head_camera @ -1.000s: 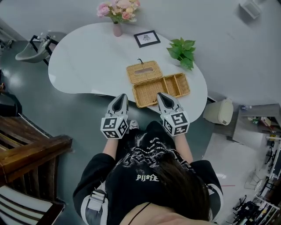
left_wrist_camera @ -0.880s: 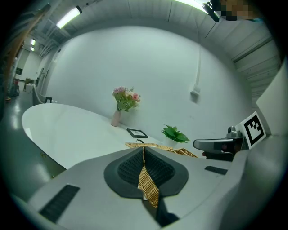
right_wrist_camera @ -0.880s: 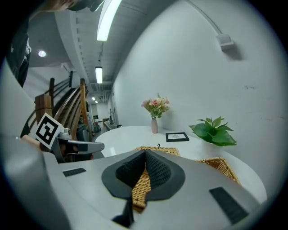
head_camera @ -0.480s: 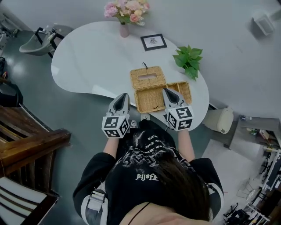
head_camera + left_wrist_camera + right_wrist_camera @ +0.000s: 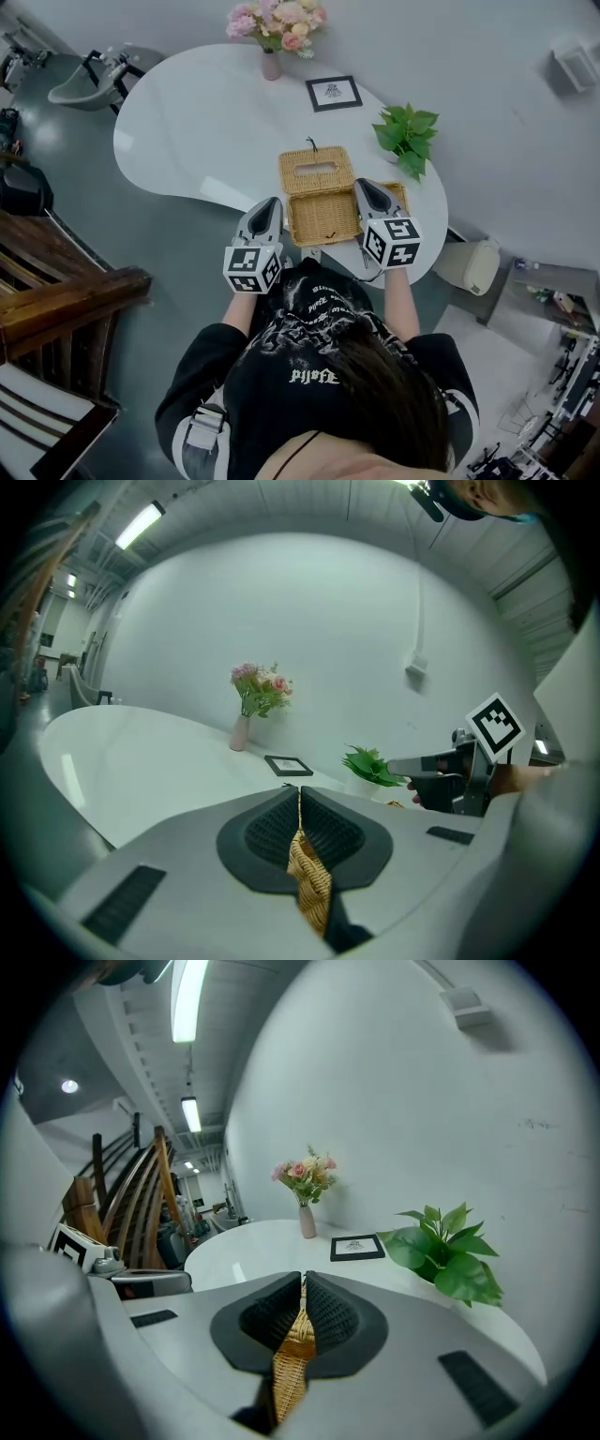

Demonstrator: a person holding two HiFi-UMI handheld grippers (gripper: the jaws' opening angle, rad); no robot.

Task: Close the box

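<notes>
Down at the near edge of the white table [image 5: 187,131], in the head view, the wicker box [image 5: 323,217] sits open. Its basket lies just inside that edge, and its slotted lid [image 5: 315,169] lies flat on the far side of the basket, toward the middle of the table. My left gripper [image 5: 270,204] points at the basket's left side with its tip just beside the wicker; I cannot tell whether it touches. My right gripper [image 5: 364,187] lies over another wicker part [image 5: 399,192] at the basket's right, close to the table's right edge. Near the far edge stand a vase of pink flowers [image 5: 278,23] and a small framed picture [image 5: 334,93]. A potted plant [image 5: 406,136] stands by the right edge, beyond the box.

From the left gripper view, my left jaws are together, with only a thin seam between the pads. A strip of wicker shows in the gap beneath them, and nothing is clamped. Past them I see the flowers, the picture and the plant in a row, and my right gripper off to the right.

From the right gripper view, my right jaws stand a narrow slit apart and have just been opening. Wicker shows in the slit and below it; I cannot tell whether it sits between the pads or beyond them. Farther off are the flowers, the picture, the plant at right, and wooden furniture [image 5: 131,1194] at left
</notes>
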